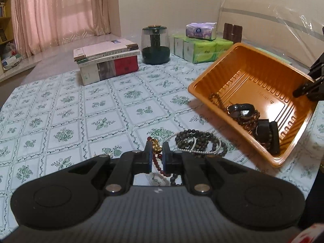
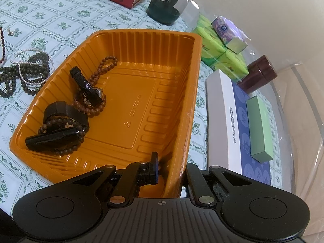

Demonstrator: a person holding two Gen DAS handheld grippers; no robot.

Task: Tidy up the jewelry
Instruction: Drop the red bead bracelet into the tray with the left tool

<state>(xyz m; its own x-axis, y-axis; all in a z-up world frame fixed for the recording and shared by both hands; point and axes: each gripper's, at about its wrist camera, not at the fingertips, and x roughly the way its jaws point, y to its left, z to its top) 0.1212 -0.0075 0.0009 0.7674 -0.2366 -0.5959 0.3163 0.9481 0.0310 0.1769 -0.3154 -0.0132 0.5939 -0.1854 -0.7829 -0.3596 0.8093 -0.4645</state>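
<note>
My left gripper is shut on a red bead bracelet with a gold charm, just above the flowered tablecloth. Dark bead strands and a pearl strand lie right beside it; they also show in the right wrist view. My right gripper is shut on the near wall of the orange tray and holds it tilted. The tray holds brown bead bracelets, a black watch and black bands, gathered at its low end.
A stack of books, a dark green glass jar and green tissue packs with a purple pack stand at the back. A brown round box, a white flat box and a green box lie to the right.
</note>
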